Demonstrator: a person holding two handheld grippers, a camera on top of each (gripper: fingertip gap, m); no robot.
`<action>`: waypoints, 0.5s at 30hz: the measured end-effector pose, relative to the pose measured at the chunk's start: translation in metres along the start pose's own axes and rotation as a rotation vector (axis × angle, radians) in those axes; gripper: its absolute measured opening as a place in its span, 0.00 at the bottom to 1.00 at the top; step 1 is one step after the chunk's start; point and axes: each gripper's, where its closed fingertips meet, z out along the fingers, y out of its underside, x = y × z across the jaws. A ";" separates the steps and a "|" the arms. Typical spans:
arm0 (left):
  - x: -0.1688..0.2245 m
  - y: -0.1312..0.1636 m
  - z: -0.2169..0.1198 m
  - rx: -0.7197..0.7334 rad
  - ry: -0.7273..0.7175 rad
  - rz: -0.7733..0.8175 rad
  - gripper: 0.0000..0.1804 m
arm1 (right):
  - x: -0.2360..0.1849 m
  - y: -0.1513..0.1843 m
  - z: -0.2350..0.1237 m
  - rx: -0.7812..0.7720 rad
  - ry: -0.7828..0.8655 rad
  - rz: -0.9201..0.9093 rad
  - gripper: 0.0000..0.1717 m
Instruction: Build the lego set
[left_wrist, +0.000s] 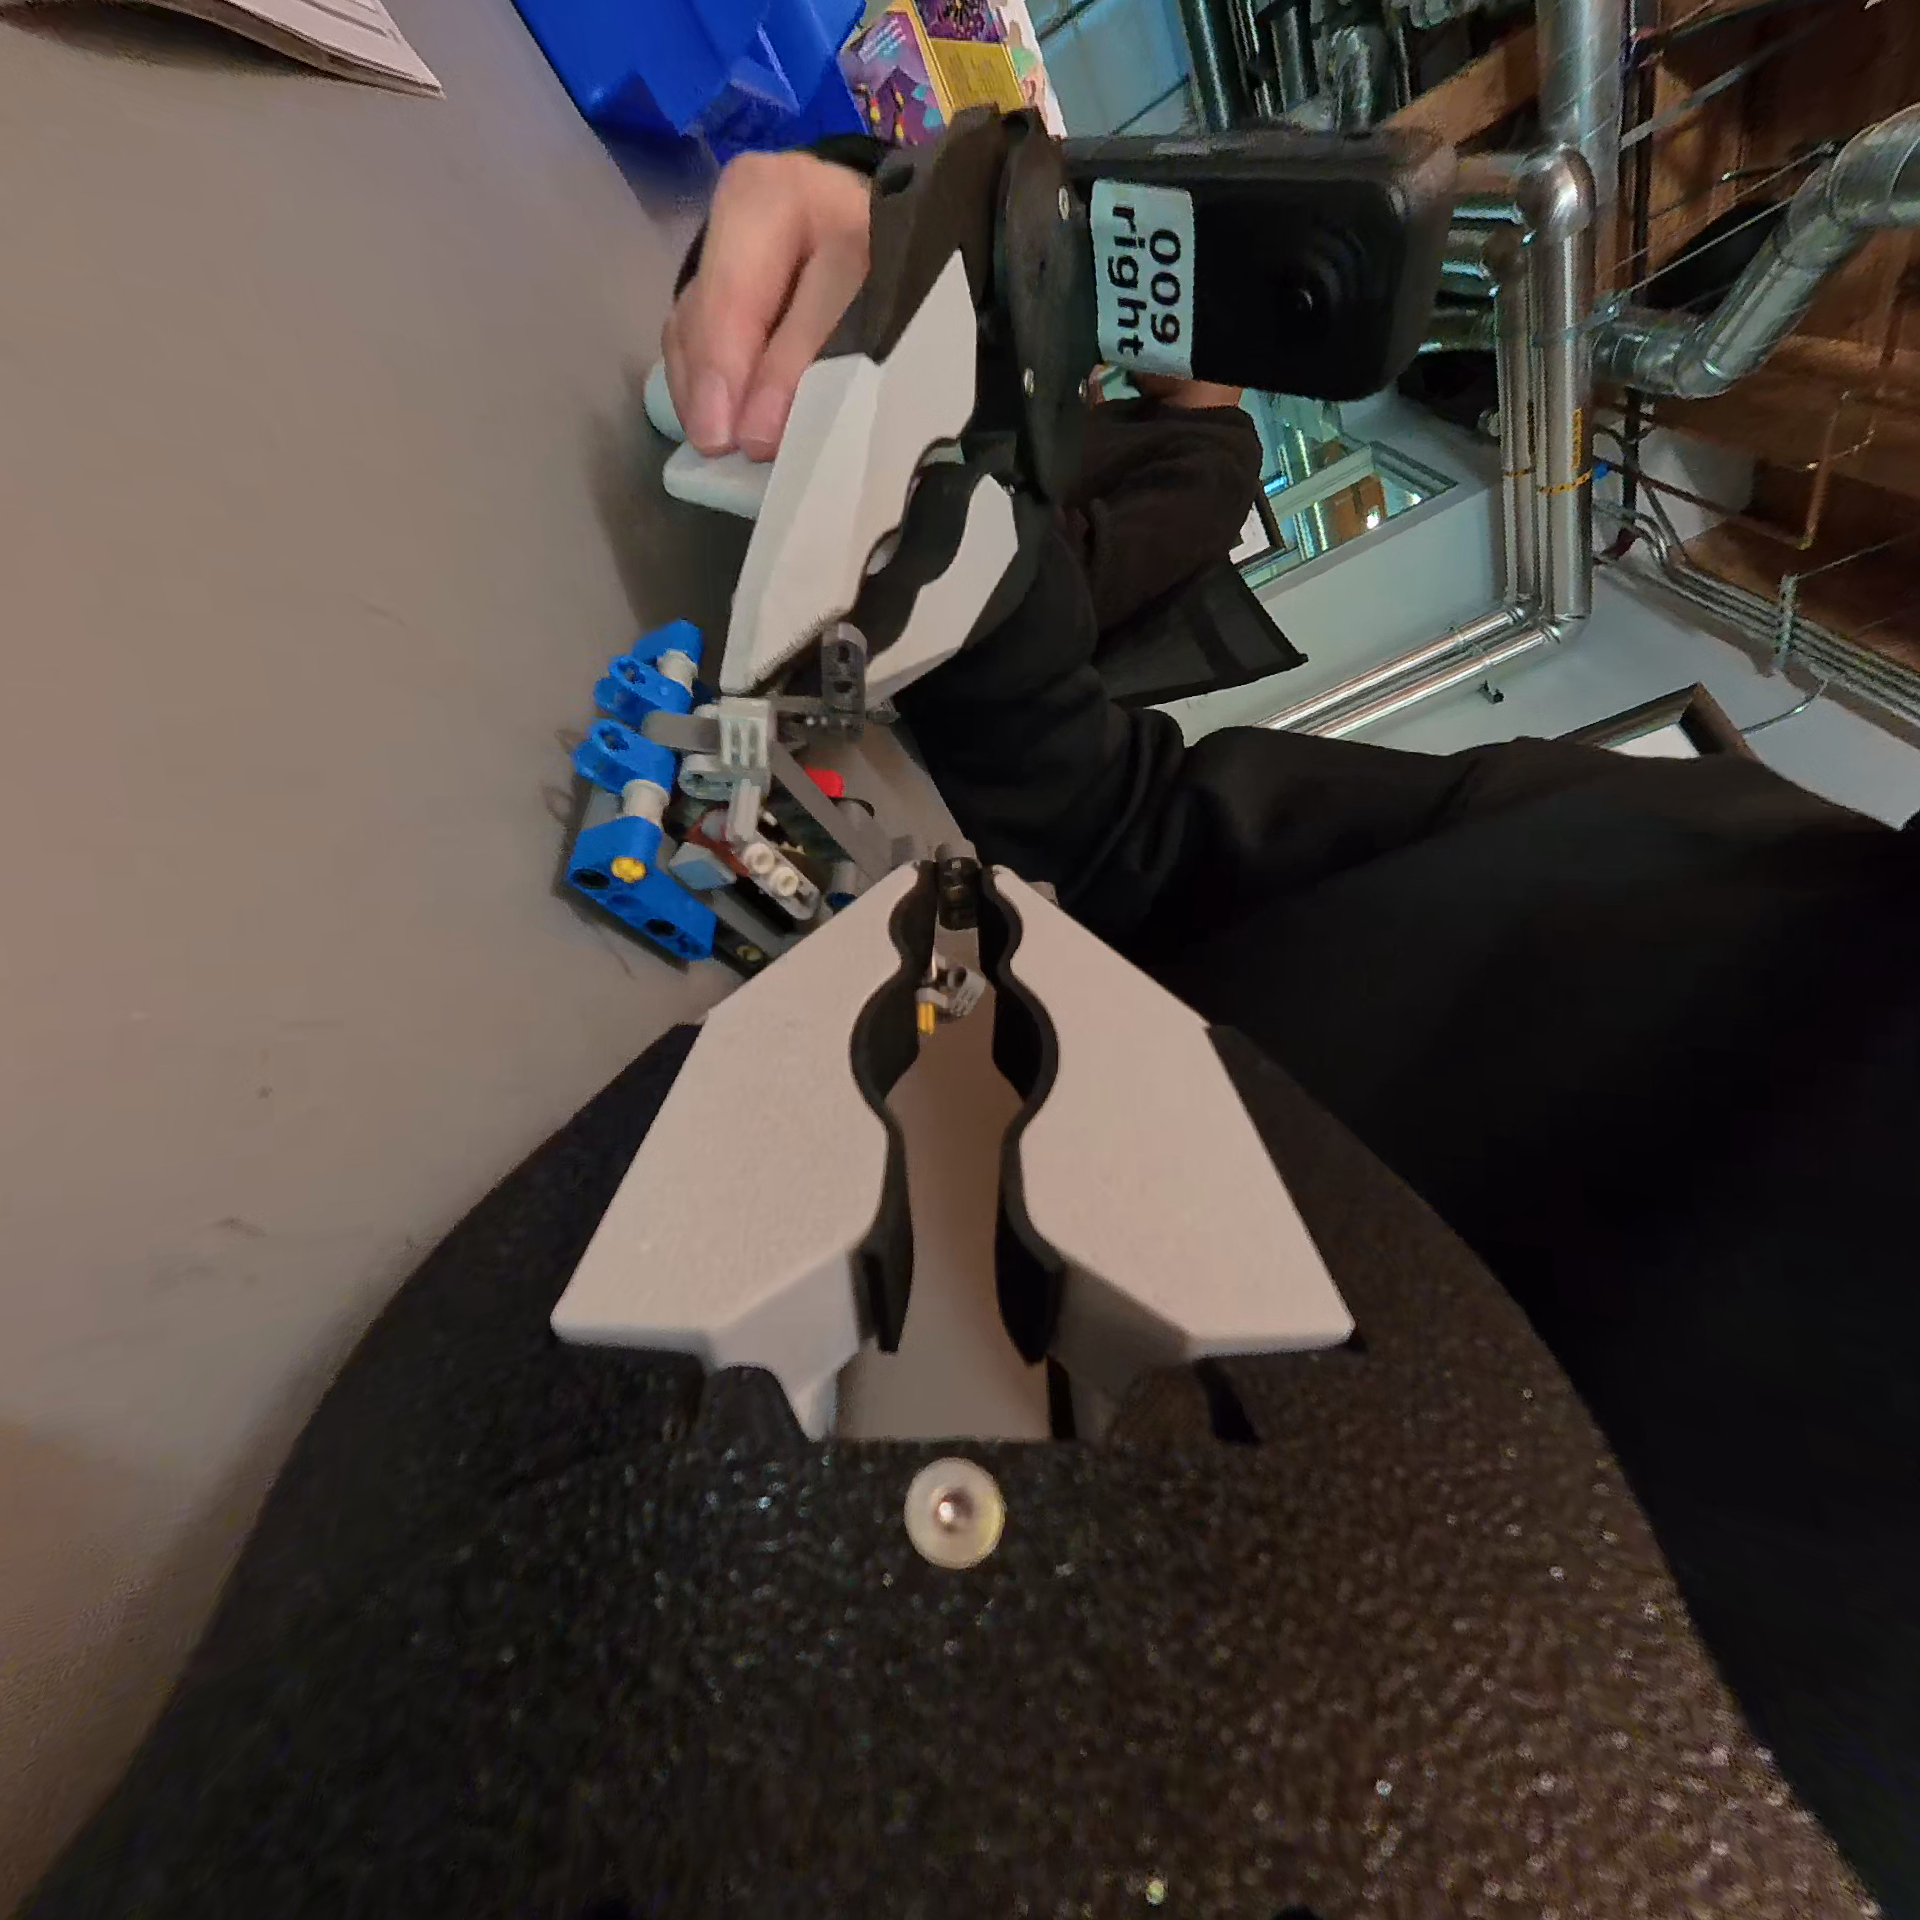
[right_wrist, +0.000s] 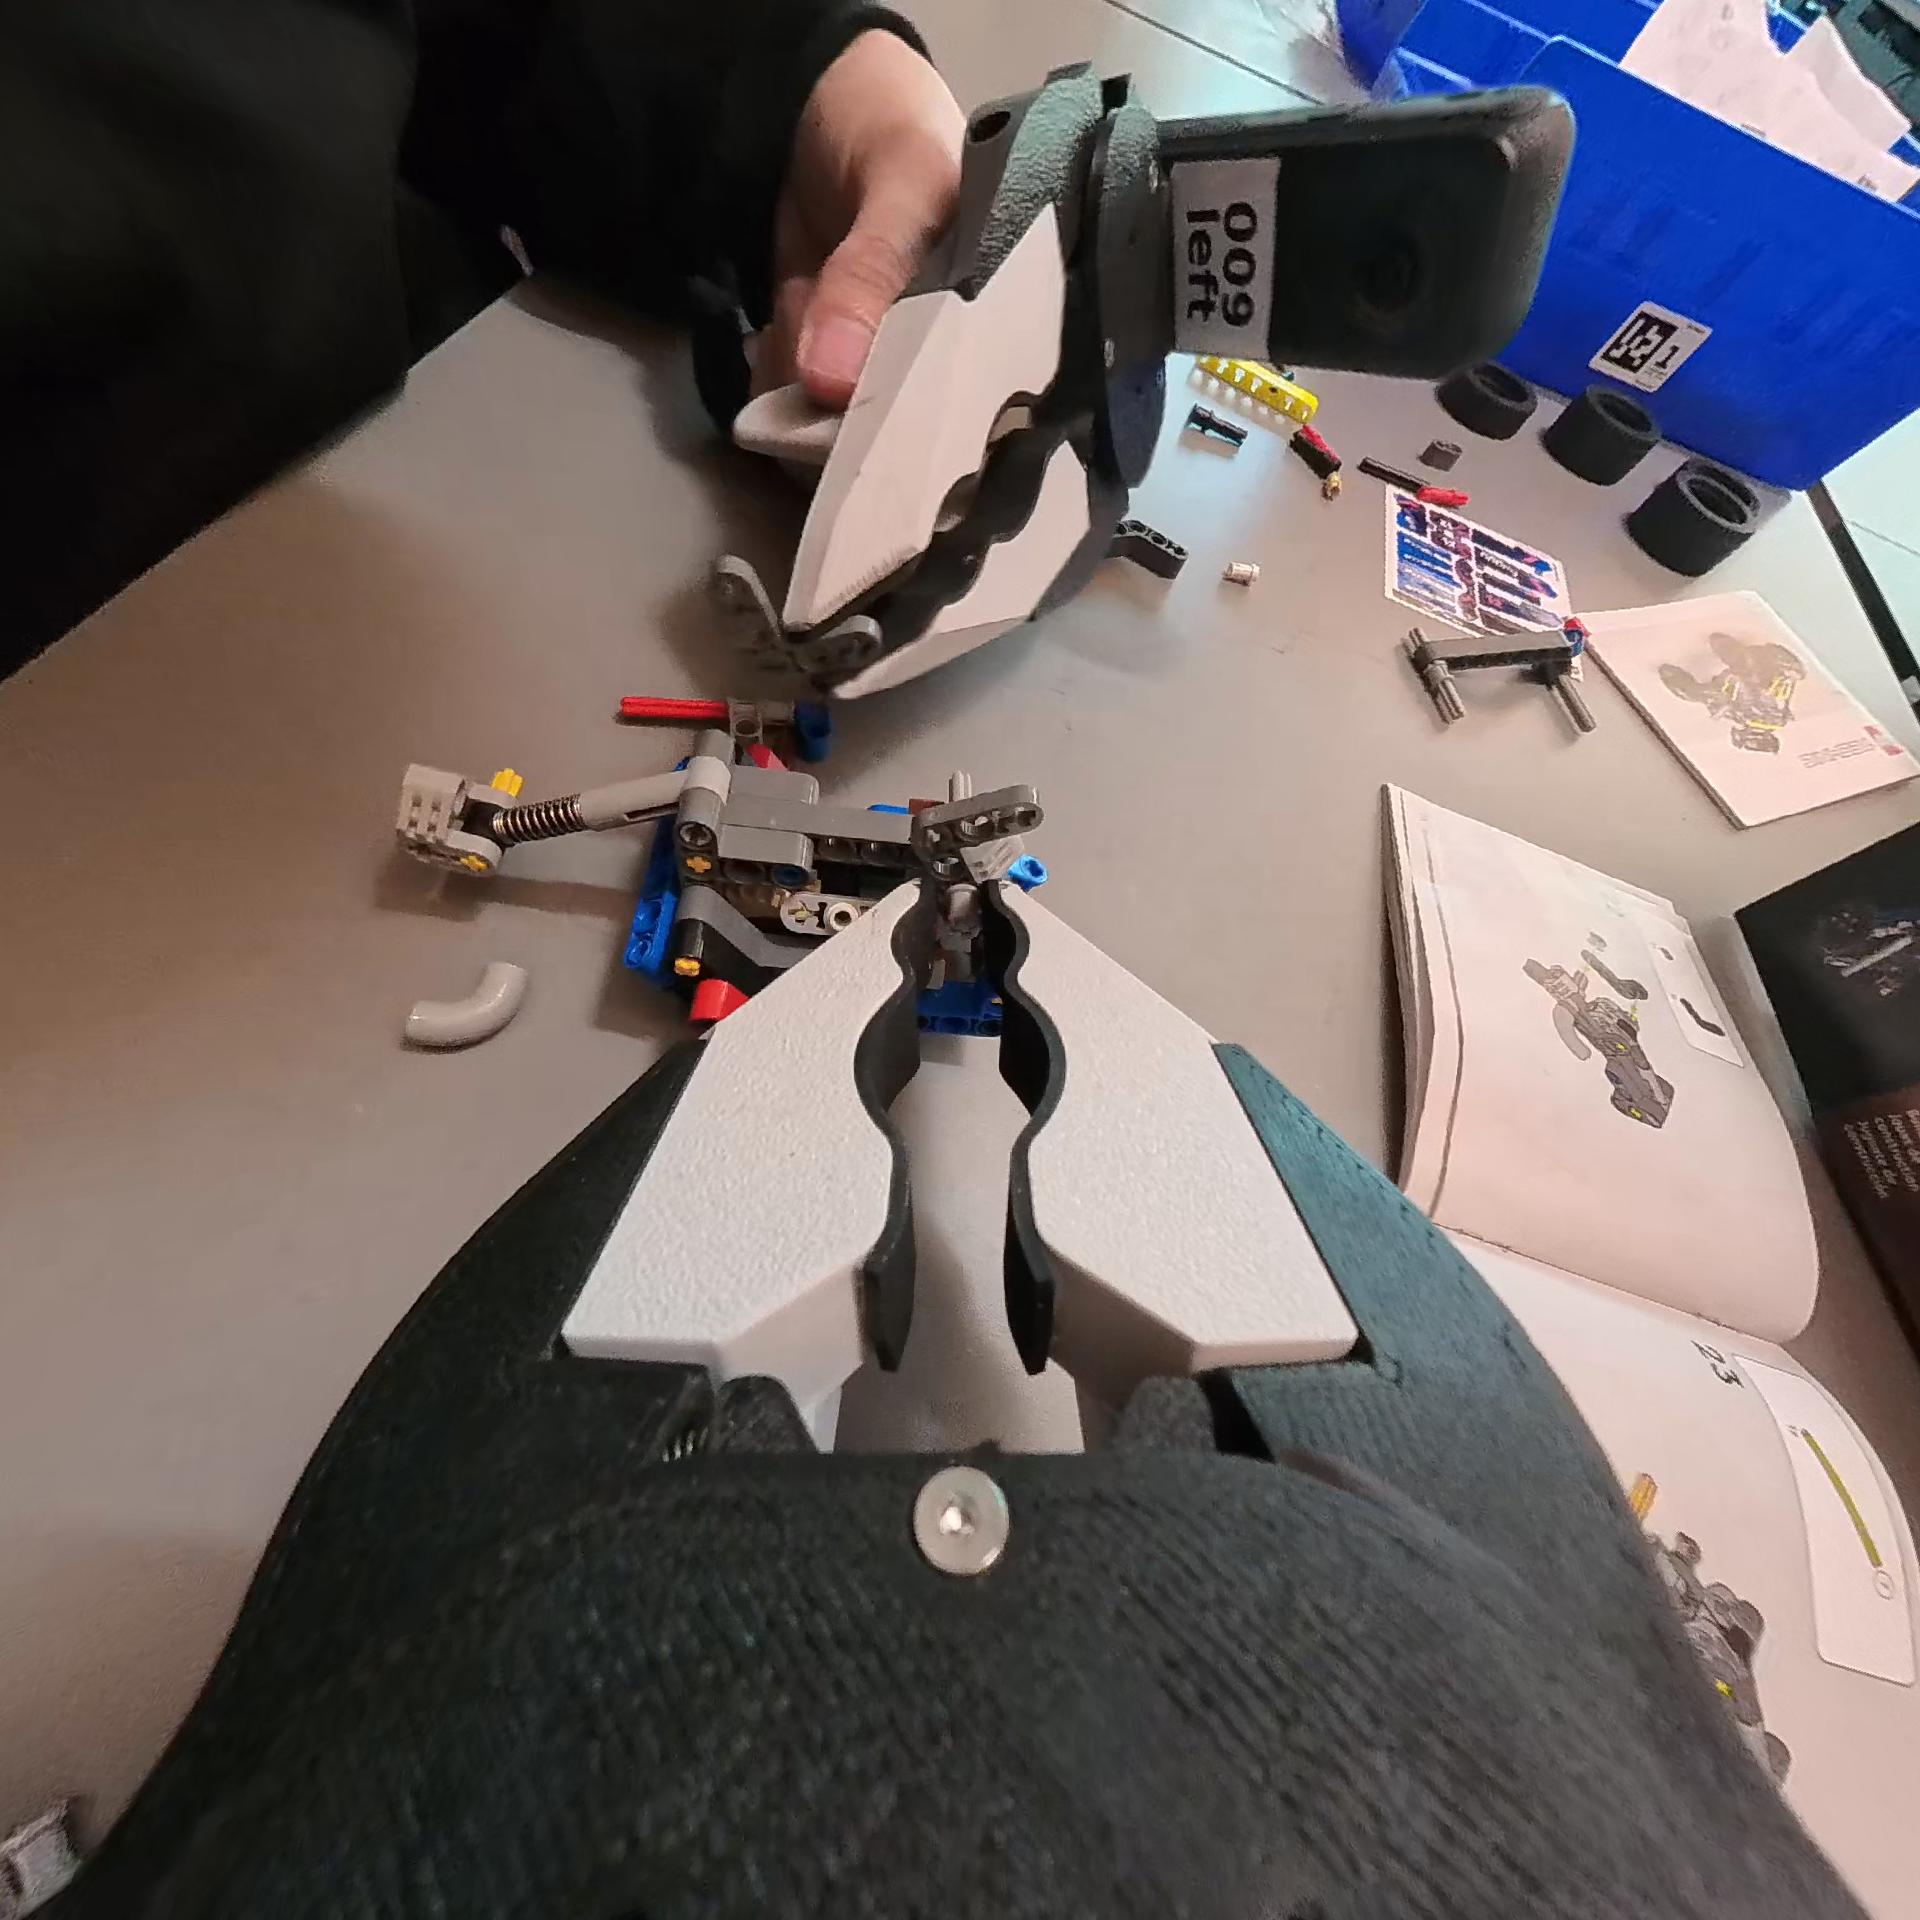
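My right gripper is closed at its tips on a small dark grey beam, a short perforated piece at the near end of the brick assembly; both black pads press against the stub just beneath it. In the left wrist view the same tips pinch that dark piece at the top of the assembly.

My left gripper is closed on a flat dark grey liftarm, a multi-armed perforated plate. The plate is held clear of the table, just beyond the assembly, and projects sideways past the fingertips.

The assembly lies on the grey table between the two grippers. It consists of blue, grey and black beams with yellow and red pins. A spring shock absorber extends from it to the left and ends in a light grey connector. A red axle sits at its far edge. A curved light grey tube lies apart from it on the near left.

To the right lie open instruction booklets. Beyond them are a sticker sheet, a grey frame with pins, loose pins, a yellow beam, three black tyres and a blue bin.
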 end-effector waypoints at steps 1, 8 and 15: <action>-0.001 -0.002 -0.001 0.006 -0.002 -0.004 0.02 | -0.001 0.000 0.000 0.000 -0.004 0.002 0.03; -0.009 -0.012 -0.009 0.029 -0.018 -0.025 0.02 | -0.001 0.000 0.001 -0.004 -0.004 0.005 0.03; -0.012 -0.009 -0.006 0.008 -0.036 -0.044 0.02 | 0.001 0.002 0.001 -0.019 -0.002 0.046 0.03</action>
